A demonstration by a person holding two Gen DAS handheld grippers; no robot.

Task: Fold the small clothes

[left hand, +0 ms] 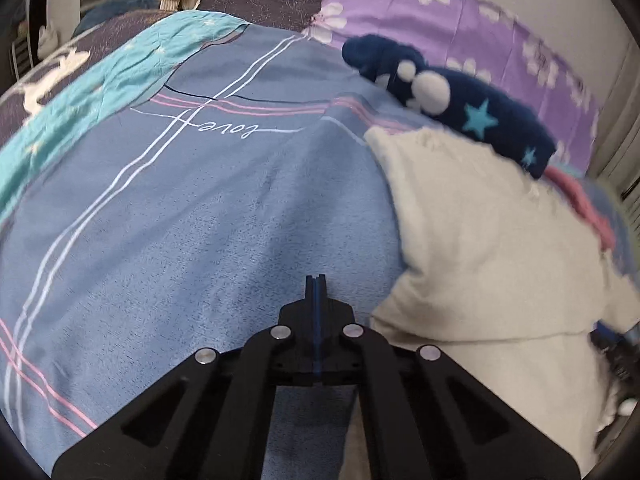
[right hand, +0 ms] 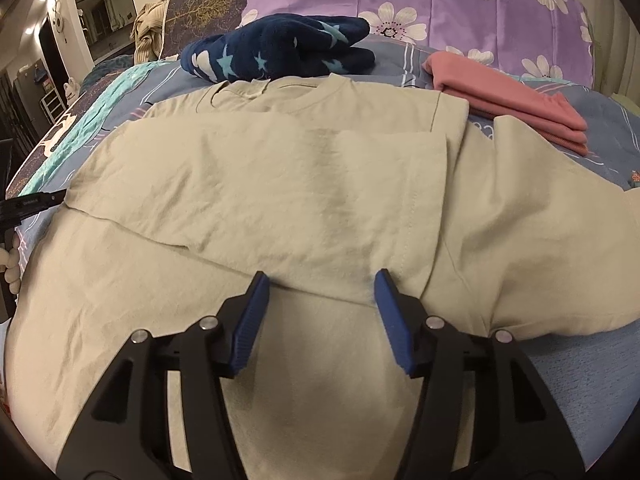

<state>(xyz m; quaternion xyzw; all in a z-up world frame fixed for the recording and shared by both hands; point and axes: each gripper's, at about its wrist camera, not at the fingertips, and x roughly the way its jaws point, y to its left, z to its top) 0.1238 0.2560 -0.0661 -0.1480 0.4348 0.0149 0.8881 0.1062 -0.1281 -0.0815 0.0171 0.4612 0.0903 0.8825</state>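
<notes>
fingers (right hand: pixel 256 312) on the right gripper (right hand: pixel 320 286) are sitting wide over the beige t-shirt (right hand: pixel 280 184), gripping nothing; it's lying half folded on the blue bedsheet (left hand: pixel 180 220). left gripper (left hand: pixel 316 280) is hanging pinched tight, empty, beside it. next probably grabbing the hem, folding upward.

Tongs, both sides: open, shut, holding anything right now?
Left tongs: shut, nothing between them, over the blue bedsheet.
Right tongs: open, over the beige T-shirt, gripping nothing.

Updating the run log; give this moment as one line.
stage: mid-fold | beige T-shirt: sleeve folded in | left gripper: shut, empty | right gripper: open over shirt
</notes>
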